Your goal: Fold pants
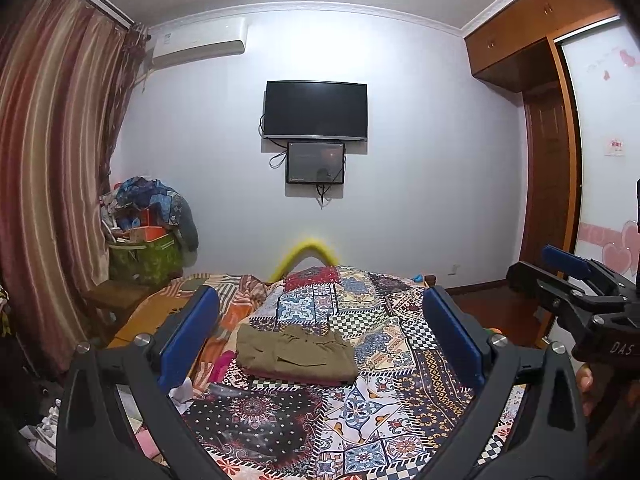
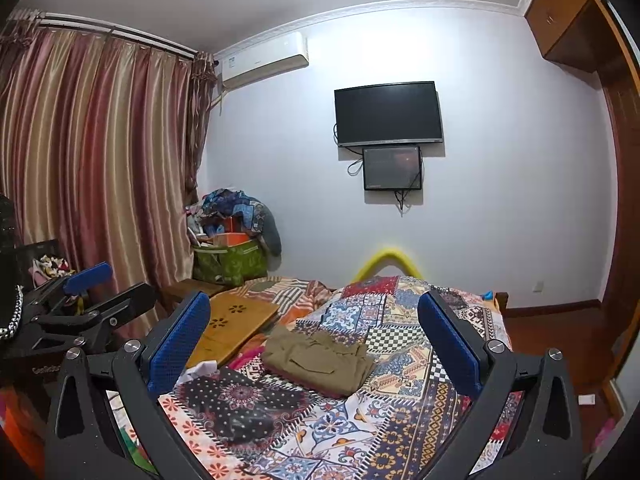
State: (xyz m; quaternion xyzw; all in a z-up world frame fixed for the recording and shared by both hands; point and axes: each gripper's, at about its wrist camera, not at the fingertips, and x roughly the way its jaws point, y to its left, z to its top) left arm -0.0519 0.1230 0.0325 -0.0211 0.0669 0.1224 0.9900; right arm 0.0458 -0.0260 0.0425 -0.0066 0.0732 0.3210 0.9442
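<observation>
Olive-green pants (image 1: 294, 354) lie folded into a compact rectangle on the patchwork quilt (image 1: 360, 412), with a dark red edge showing under the near side. In the right wrist view the pants (image 2: 316, 360) sit ahead and slightly left of centre. My left gripper (image 1: 320, 296) hovers open above the bed on the near side of the pants, its blue pads (image 1: 188, 336) wide apart and holding nothing. My right gripper (image 2: 314, 300) is likewise open and empty. Each gripper shows in the other's view: the right gripper (image 1: 540, 268) at the right edge, the left gripper (image 2: 116, 284) at the left edge.
A wooden lap table (image 2: 236, 324) lies on the bed left of the pants, beside a striped blanket (image 1: 236, 292). A green bag heaped with clothes (image 2: 230, 256) stands by the curtains (image 2: 100, 160). A TV (image 1: 316, 110) hangs on the far wall, a wardrobe (image 1: 536, 20) at right.
</observation>
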